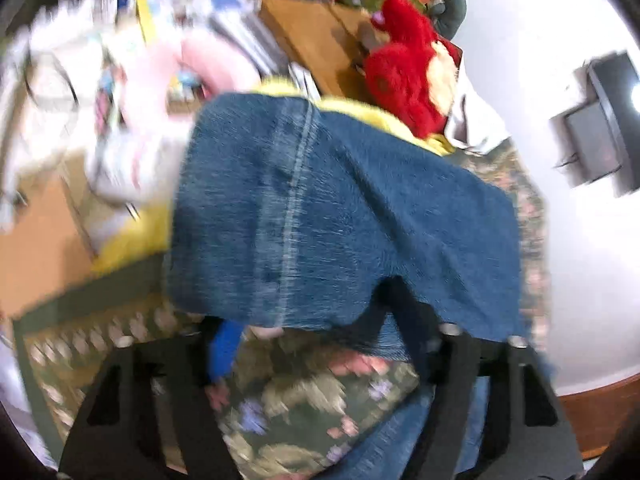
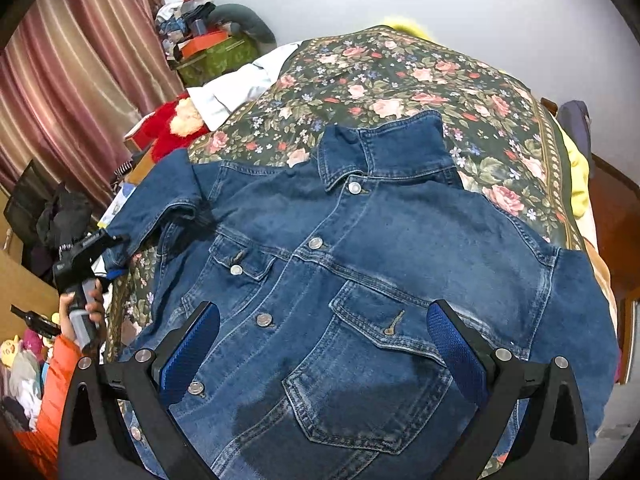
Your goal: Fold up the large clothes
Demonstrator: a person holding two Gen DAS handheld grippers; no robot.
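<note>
A blue denim jacket (image 2: pixel 360 264) lies front up on a floral bedspread (image 2: pixel 420 80), buttoned, collar toward the far end. My right gripper (image 2: pixel 324 344) hangs open just above the jacket's chest, holding nothing. My left gripper (image 2: pixel 112 256) shows at the far left of the right wrist view, shut on the cuff of the jacket's left sleeve (image 2: pixel 160 204). In the blurred left wrist view the sleeve's denim (image 1: pixel 320 208) drapes up from between the fingers (image 1: pixel 224 348), and the gripper (image 1: pixel 316 344) holds it above the bedspread (image 1: pixel 304 400).
A red plush toy (image 1: pixel 408 72) and a white cloth (image 2: pixel 236 88) lie at the bed's edge near a wooden surface (image 1: pixel 316 36) piled with boxes. Striped curtains (image 2: pixel 80 80) hang on the left. A yellow blanket (image 2: pixel 576 176) lies along the bed's right side.
</note>
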